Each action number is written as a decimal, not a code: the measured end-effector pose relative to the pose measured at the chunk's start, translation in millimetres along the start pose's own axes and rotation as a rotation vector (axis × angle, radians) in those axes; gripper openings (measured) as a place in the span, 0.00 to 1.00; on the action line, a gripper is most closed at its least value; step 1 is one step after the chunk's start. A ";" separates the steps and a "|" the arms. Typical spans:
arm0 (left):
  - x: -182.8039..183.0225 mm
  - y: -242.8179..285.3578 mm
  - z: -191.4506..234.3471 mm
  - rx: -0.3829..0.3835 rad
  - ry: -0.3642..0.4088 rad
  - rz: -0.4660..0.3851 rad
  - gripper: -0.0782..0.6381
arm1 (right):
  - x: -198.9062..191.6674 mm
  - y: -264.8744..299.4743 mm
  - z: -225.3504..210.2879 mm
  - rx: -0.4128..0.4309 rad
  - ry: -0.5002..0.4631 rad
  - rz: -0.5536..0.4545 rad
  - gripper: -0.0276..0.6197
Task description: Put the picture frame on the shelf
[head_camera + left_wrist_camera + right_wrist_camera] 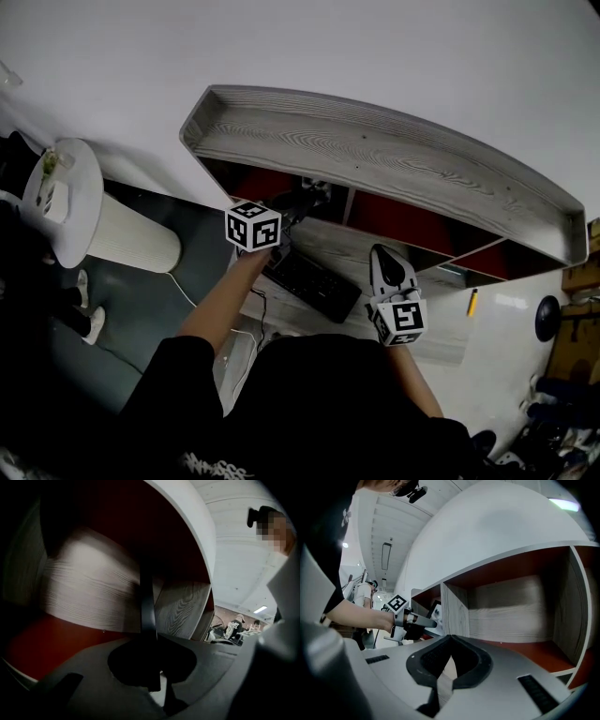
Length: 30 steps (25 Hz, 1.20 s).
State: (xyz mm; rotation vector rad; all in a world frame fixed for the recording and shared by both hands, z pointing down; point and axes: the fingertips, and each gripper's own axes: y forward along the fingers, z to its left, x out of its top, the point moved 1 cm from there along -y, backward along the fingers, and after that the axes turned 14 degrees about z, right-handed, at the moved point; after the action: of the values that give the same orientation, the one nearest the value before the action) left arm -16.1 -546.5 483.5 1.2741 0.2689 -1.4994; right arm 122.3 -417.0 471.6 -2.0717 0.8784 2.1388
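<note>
I hold the picture frame (436, 611) clamped in my left gripper (425, 622), inside the shelf's (375, 155) left compartment. The right gripper (450, 641) is closed and empty. Placement is under way. The next move calls for standing the frame down steadily, then releasing.

— How is the left gripper (300, 204) carried?
— It is stretched forward on a bare, extended left forearm (220, 305). Its jaws are closed on the thin dark edge of the picture frame (147, 606).
— And the right gripper (384, 258)?
— It is held nearer the body and pointed forward, almost level. Its jaws are pressed together with nothing between them. The right forearm (412, 380) is drawn in close.
</note>
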 end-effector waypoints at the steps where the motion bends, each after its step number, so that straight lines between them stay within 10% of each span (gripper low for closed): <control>1: 0.5 2.3 1.7 0.000 -0.005 0.009 0.15 | -2.7 -0.2 -1.0 -0.001 0.004 0.004 0.06; 18: 11.6 19.1 41.2 0.222 0.052 0.101 0.42 | -3.8 -4.1 -12.2 -0.020 0.029 -0.010 0.06; 30: 23.3 40.7 37.3 0.216 0.137 0.129 0.45 | -3.5 -5.9 -13.8 -0.020 0.041 -0.021 0.06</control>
State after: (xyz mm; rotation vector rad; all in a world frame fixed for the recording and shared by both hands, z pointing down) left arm 0.3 -602.4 497.6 1.5401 0.1131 -1.3607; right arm 137.6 -416.6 473.4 -2.1317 0.8384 2.1109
